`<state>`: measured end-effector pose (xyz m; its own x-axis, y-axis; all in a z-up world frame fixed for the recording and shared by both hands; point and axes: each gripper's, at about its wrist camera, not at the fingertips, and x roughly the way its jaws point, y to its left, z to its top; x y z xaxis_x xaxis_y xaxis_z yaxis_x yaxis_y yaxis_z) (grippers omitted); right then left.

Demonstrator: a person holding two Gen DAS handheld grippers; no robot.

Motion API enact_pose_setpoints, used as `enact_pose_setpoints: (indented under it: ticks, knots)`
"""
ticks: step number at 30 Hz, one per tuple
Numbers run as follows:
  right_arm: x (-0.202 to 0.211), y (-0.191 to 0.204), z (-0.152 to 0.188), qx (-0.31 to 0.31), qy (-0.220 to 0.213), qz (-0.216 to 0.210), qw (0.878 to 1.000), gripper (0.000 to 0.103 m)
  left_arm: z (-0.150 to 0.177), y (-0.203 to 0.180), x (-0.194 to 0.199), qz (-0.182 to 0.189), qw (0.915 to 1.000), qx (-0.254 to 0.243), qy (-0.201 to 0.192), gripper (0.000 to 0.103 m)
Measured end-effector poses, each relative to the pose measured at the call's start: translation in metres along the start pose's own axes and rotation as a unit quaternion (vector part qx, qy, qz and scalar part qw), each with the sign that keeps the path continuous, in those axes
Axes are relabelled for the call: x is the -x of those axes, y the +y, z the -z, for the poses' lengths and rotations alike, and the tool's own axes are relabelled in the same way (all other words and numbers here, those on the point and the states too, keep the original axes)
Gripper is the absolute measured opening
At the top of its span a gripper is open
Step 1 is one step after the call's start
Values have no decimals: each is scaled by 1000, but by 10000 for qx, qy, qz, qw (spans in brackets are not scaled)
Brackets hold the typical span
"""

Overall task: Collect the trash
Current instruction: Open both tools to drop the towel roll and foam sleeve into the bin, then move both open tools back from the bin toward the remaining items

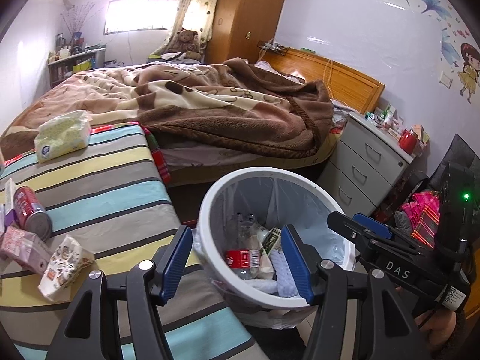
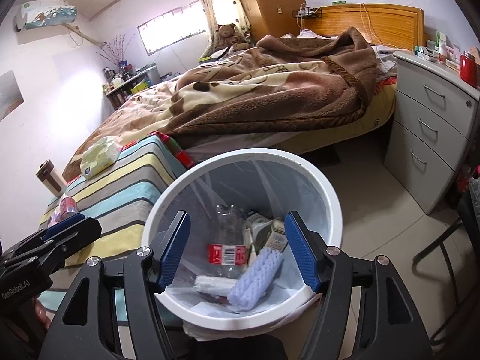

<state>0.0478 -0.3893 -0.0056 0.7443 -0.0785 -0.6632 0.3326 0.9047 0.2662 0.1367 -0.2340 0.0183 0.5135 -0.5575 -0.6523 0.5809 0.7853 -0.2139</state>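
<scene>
Clear bottle [image 2: 226,240] with red label lies in the white bin [image 2: 336,210], beside lilac foam piece [image 2: 255,279] and cartons. Right tongs [image 2: 237,250] apart, empty, over the bin mouth. Left tongs [image 1: 237,262] apart, empty, at the bin's near rim. Red can [image 1: 31,213] and wrappers lie on the striped surface [image 1: 105,186], left of both.

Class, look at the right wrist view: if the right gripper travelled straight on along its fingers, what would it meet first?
The open right gripper points into the white bin. It would probably first meet the ridged white-blue foam piece or the clear bottle; depth is unclear.
</scene>
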Motion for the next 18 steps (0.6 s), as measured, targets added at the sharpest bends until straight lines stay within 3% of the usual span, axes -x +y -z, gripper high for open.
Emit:
enact_pose_setpoints:
  ticks: [18]
  knots:
    - [-5, 48, 8, 249, 32, -488, 9985, 72, 15, 68, 49, -454, 9970, 538, -318, 67]
